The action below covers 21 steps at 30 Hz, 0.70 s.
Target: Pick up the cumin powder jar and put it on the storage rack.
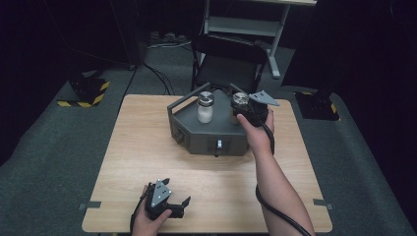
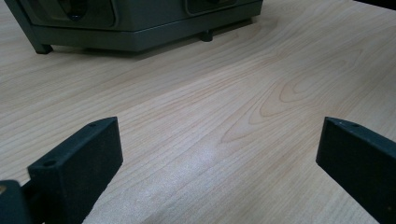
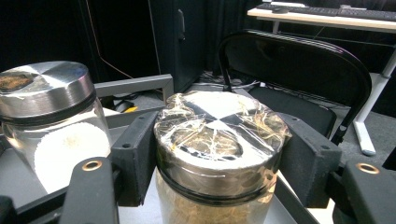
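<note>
**Operator:** I have the right gripper [image 3: 219, 154] around the lid of the jar [image 3: 219, 140] with the brownish contents, the one whose metal cap is wrapped in clear film. Both jaws look pressed against the cap's sides, so I read it as clamped on, high up at the lid rather than on the glass.

**Spotter:** Where does that jar stand?

**Operator:** On top of the grey angular tray [image 1: 209, 132] at the far middle of the table [image 1: 147, 162], on its right side. The jar of white powder [image 1: 205, 108] stands just beside it to the left, apart but near.

**Spotter:** So what matters for the lift?

**Operator:** I judge three things. The film looks slick, so I want the squeeze firm before I raise anything. I want to go straight up, because tilting toward the white jar could knock it. And the tray has a raised handle bar [image 3: 135, 85] behind the jars, so I must clear that before moving sideways.

**Spotter:** And your other hand?

**Operator:** The left gripper [image 1: 169, 201] rests low at the near edge of the table, jaws wide apart with nothing between them, only bare wood grain. I can bring it in to steady the tray if it shifts.
</note>
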Tool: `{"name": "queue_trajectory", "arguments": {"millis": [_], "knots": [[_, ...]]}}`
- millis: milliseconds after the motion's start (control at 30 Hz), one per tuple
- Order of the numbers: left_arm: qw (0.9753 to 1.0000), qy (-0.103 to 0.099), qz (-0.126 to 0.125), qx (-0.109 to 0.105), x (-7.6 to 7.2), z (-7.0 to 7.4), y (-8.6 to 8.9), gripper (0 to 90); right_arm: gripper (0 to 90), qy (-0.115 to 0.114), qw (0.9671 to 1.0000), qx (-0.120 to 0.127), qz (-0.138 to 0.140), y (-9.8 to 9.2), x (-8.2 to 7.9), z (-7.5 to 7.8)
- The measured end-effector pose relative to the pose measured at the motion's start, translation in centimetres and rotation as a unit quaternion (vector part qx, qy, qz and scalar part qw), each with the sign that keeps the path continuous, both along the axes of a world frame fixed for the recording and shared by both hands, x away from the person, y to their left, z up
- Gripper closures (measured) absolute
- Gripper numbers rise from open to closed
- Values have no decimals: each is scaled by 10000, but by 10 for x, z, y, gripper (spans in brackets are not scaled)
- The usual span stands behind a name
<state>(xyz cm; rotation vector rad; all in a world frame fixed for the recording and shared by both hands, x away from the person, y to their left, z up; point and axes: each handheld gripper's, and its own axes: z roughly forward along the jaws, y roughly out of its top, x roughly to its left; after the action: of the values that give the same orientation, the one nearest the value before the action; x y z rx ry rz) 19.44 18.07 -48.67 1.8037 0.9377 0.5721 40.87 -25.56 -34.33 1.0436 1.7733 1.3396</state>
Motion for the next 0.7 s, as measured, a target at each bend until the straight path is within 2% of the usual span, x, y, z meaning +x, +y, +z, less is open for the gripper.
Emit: {"name": "queue_trajectory", "arguments": {"millis": [300,333,400,700], "knots": [[10000,4,-5,-4,0,0,0,7,286,-4,10000,-8,28,1,0,1],[10000,0,-3,-1,0,0,0,8,232,-3,10000,6,26,1,0,1],[10000,-1,-2,1,0,0,0,8,195,-31,10000,30,45,0,-1,1],[10000,-3,1,4,0,0,0,8,113,-54,10000,37,15,0,-3,1]]}}
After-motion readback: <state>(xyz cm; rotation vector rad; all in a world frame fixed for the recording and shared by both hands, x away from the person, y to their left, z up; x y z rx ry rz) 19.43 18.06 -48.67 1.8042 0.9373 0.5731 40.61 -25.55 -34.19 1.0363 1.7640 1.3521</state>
